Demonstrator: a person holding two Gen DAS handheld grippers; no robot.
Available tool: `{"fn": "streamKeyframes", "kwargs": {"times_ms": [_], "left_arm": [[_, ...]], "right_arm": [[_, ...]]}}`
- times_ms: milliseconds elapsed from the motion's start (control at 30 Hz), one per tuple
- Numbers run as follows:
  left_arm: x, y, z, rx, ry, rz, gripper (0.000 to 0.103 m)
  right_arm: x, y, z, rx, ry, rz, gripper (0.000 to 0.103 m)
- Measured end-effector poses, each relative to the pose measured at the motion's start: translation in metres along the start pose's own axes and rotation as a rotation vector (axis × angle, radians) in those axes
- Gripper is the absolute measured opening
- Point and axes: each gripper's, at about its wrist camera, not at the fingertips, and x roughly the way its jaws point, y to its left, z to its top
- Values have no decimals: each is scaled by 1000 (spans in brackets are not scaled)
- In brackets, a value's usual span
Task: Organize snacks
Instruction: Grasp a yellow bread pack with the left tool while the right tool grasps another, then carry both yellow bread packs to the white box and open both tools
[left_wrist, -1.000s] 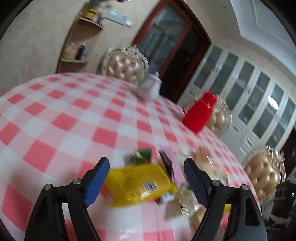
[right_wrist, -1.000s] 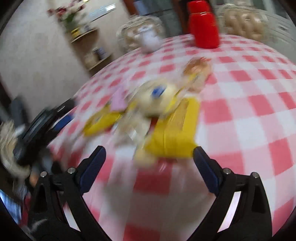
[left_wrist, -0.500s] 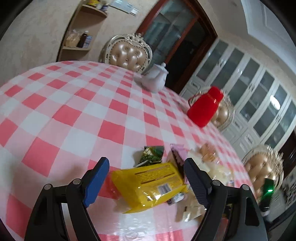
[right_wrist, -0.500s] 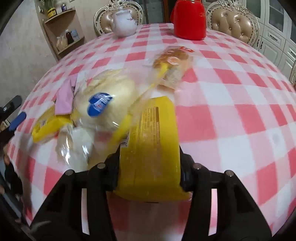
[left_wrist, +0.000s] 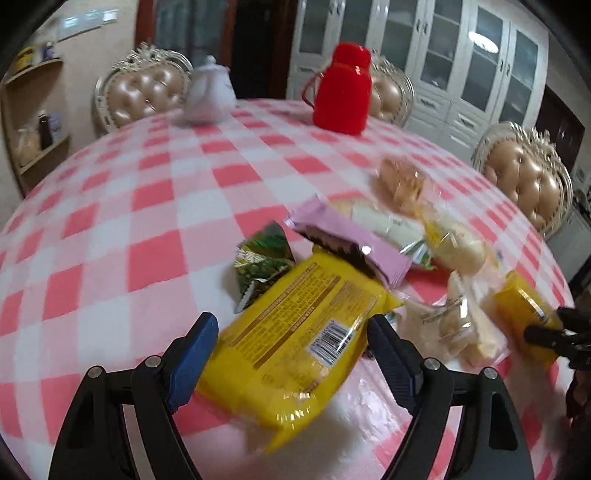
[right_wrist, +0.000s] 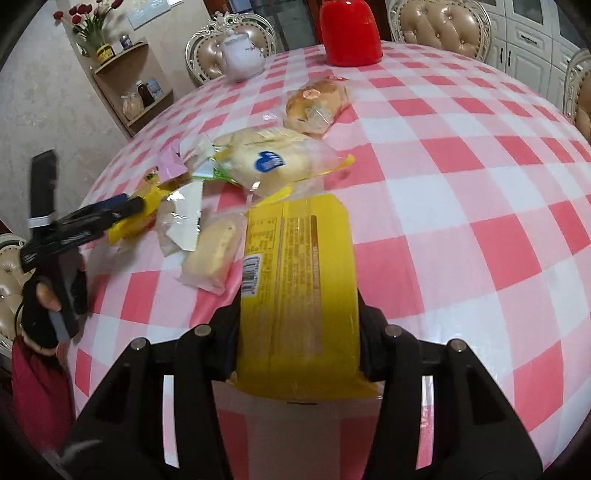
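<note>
The right gripper clamps a yellow snack packet on the checked surface. The left gripper stands wide, straddling another yellow packet without pressing it. Bagged buns lie at 11 o'clock from the right gripper.

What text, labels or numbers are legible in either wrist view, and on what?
Nothing can be quoted.
Yellow pack in the right tongs: barcode and print, too small.
Yellow packet between the open left tongs: barcode and print, blurred.
Bread bag: blue sticker, unreadable.
Bun bag: round sticker, unreadable.
</note>
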Motion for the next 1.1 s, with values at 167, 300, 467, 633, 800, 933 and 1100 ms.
{"fn": "streamKeyframes", "kwargs": {"times_ms": [167, 300, 467, 633, 800, 933, 1100], "left_arm": [[-2, -24, -11, 95, 65, 36, 50], [-20, -42, -25, 154, 151, 34, 49], [-21, -34, -20, 48, 121, 73, 66], [-4, -42, -25, 68, 131, 134, 73], [-7, -36, -26, 35, 114, 109, 57], [-8, -27, -28, -5, 90, 129, 50], [-21, -27, -39, -67, 35, 162, 48]], "right_arm": [[7, 0, -1, -15, 14, -29, 53], [9, -6, -1, 13, 25, -23, 54], [14, -5, 2, 20, 27, -26, 70], [22, 3, 4, -51, 7, -123, 70], [26, 11, 0, -133, 3, -195, 69], [24, 11, -4, -161, -5, -205, 68], [17, 11, -8, -167, -12, -193, 52]]}}
